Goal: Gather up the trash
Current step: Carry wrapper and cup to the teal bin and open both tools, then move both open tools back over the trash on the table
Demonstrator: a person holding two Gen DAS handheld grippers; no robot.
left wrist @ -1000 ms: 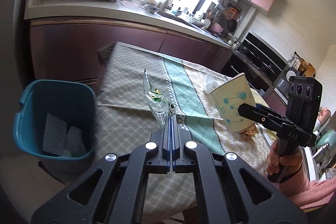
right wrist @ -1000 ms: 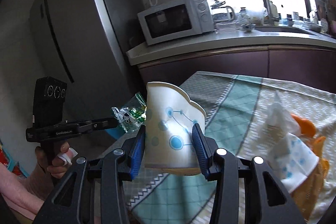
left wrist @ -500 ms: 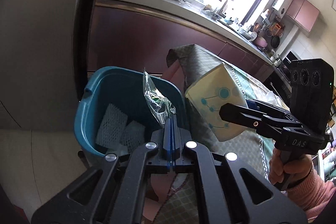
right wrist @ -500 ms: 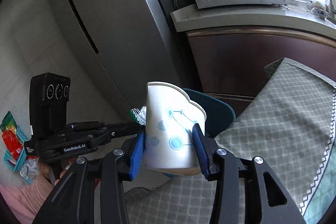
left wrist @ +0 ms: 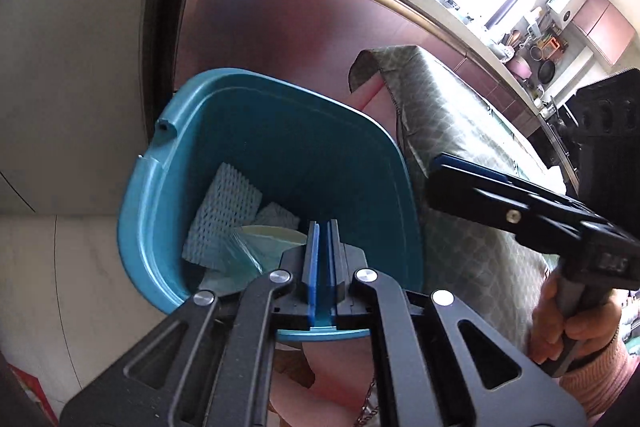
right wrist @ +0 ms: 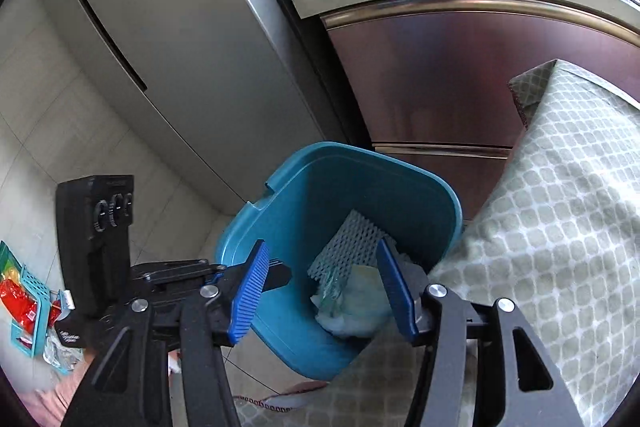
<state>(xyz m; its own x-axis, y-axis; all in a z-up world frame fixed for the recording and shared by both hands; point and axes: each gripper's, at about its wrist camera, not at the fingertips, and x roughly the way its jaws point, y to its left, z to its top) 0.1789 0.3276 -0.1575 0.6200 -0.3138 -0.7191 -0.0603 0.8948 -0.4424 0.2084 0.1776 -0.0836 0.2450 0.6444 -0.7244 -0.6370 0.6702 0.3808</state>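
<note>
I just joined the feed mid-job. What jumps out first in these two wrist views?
The teal bin fills both views, on the floor between the refrigerator and the cloth-covered table. Inside lie white foam netting, a clear wrapper and a paper cup. The right gripper is opening, empty, above it; the left gripper is shut and empty.

Bin (right wrist: pixel 436 187) mouth open; tablecloth (right wrist: pixel 560 227) crowds right.

no text or labels clearly legible
</note>
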